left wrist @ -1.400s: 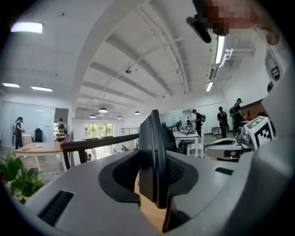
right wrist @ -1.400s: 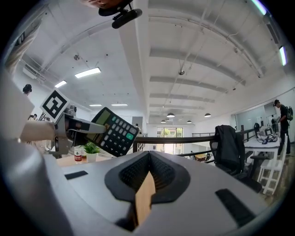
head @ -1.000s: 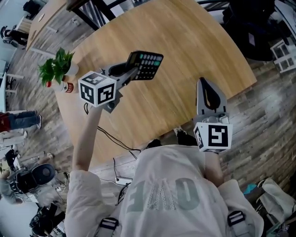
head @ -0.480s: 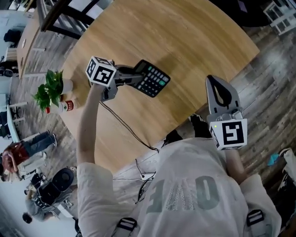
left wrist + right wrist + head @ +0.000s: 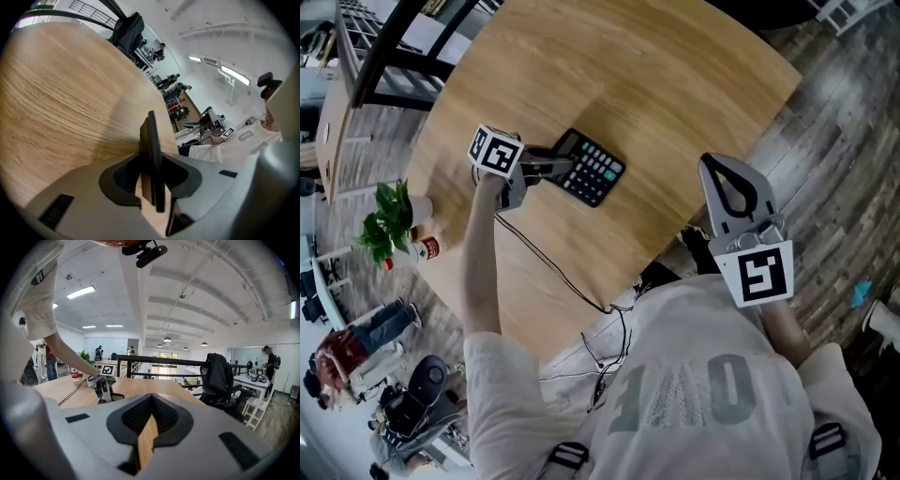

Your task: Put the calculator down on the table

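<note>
Over the tabletop, the left hand-held gripper is clamping the calculator, which is sticking out beyond its jaws. The right hand-held gripper is hovering empty, jaws together.

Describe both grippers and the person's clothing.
Both the left gripper and right gripper are pale grey shells with dark inner pads, each carrying a white cube with black square markers. A thin black cable trails from the left. The shirt is white, short-sleeved.
</note>
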